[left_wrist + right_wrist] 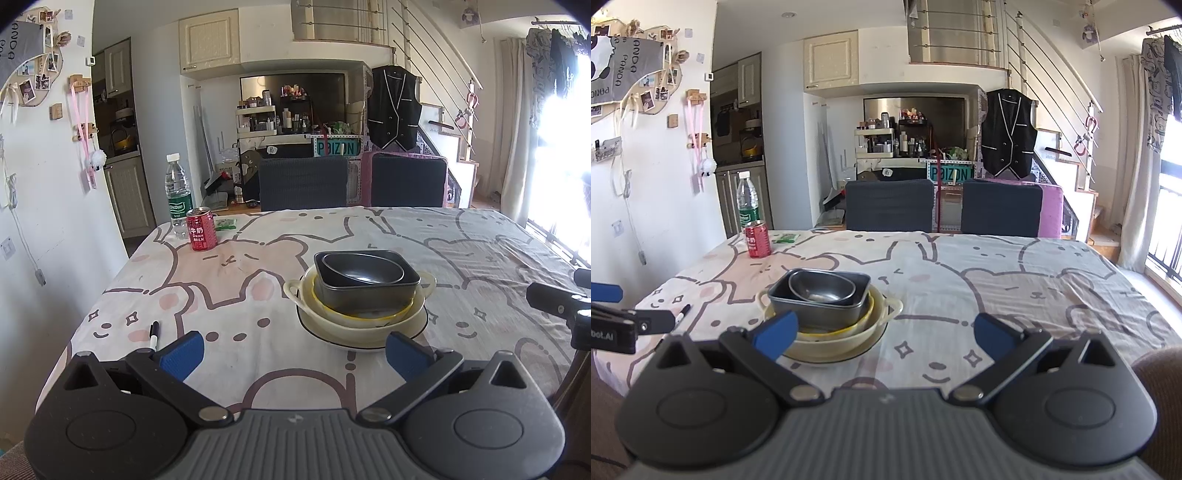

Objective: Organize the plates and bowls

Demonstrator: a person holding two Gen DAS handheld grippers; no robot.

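Left gripper (293,354) spread wide, blue pads (183,354) apart, nothing between them; it hovers at the near table edge. Right gripper (884,338) also spread wide and empty, same near edge, further right. Its left pad (775,338) overlaps the stack in view, contact cannot be told.

Stack of dishes sits mid-table on the bunny-print tablecloth (480,251). Bottom: white plate (417,326) with a dark rim line. On it a cream bowl with side handles (295,290), then a yellow-rimmed bowl (317,295) nested inside. On top of that a dark rectangular metal pan (369,291), and inside the pan a dark oval metal dish (364,271), tilted slightly. From the left wrist view the stack is ahead and to the right; from the right wrist view the same stack (827,295) is ahead and to the left, so it lies between the two grippers.

Far left corner of the table: red milk can (200,229), clear water bottle (178,195) just behind it, small green packet (225,223) to the right of the can. Black marker (154,334) lies near the left edge, near side. Two dark chairs (303,182) at the far side of the table.
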